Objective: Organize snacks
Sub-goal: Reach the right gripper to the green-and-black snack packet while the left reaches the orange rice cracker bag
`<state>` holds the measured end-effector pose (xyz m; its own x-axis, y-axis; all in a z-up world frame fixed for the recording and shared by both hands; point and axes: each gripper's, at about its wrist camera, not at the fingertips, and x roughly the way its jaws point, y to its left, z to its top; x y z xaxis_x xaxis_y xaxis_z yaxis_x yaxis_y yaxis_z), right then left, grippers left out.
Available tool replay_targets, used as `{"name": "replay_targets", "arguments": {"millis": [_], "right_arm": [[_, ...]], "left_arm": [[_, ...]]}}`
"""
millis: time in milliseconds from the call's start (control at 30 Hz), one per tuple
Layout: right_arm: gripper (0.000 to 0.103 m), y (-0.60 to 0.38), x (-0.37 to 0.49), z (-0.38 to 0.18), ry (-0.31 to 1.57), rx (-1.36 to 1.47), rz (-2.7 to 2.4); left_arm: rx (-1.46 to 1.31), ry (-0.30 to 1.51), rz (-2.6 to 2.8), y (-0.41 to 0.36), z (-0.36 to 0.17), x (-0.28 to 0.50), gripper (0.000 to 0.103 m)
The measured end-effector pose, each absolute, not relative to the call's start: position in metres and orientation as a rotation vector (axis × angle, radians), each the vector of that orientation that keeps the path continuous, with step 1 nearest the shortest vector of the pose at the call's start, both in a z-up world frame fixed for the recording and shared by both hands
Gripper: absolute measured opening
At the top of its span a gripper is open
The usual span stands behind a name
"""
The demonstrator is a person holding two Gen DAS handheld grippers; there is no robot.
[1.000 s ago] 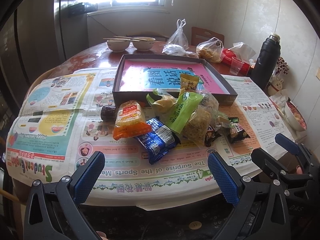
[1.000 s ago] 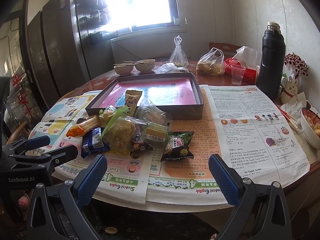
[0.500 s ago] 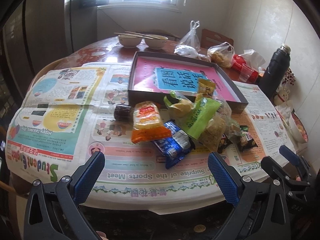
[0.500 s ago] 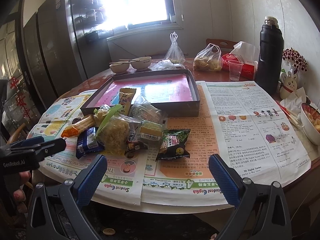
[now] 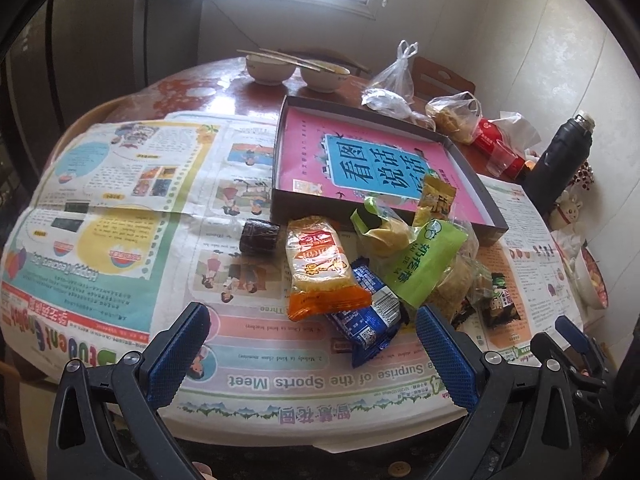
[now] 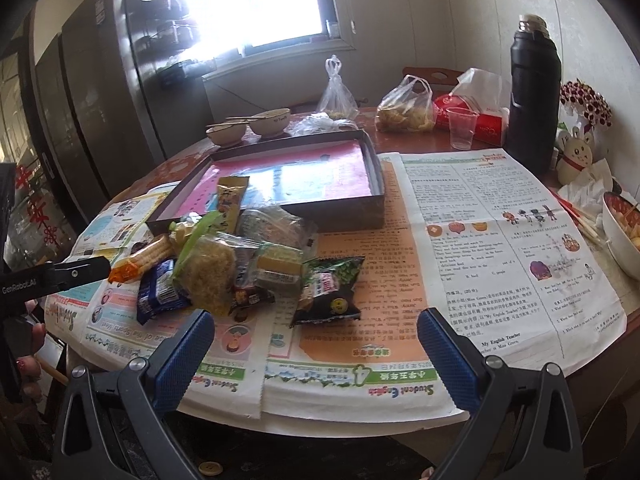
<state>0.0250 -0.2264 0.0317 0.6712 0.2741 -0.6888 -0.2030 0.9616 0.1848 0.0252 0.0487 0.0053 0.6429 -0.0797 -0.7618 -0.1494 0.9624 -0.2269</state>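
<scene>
A heap of snack packets lies on newspaper in front of a shallow dark box (image 5: 472,184) lined with a pink sheet. In the heap are an orange packet (image 5: 318,266), a blue packet (image 5: 366,314), a green-labelled bag (image 5: 424,264), a yellow packet (image 5: 436,200) leaning on the box edge and a small dark roll (image 5: 259,236). My left gripper (image 5: 312,344) hangs open just short of the orange and blue packets, holding nothing. My right gripper (image 6: 316,354) is open near the table's front edge, below a dark green packet (image 6: 330,292). The box (image 6: 348,216) sits behind the heap.
Two bowls with chopsticks (image 5: 296,70), tied plastic bags (image 5: 394,88), a red tissue pack (image 6: 472,118), a clear cup (image 6: 462,128) and a black flask (image 6: 532,92) stand at the back. A food bowl (image 6: 622,232) sits at the right edge. Newspaper (image 5: 120,200) covers the round table.
Both grippers have moved forward and tilted down toward the heap, so the packets now look larger and closer. The left one has closed in most. Nothing on the table moved.
</scene>
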Motion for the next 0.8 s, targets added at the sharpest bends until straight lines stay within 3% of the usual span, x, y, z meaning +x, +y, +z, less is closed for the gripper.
{"name": "replay_targets", "arguments": {"millis": [467, 800], "right_arm": [[0.102, -0.220, 0.063, 0.001, 0.871, 0.029, 0.227], [0.077, -0.220, 0.079, -0.011, 0.885, -0.050, 0.202]], "left_arm": [[-0.347, 0.936, 0.014, 0.062, -0.012, 0.058, 0.099], [-0.355, 0.954, -0.002, 0.063, -0.021, 0.068, 0.097]]}}
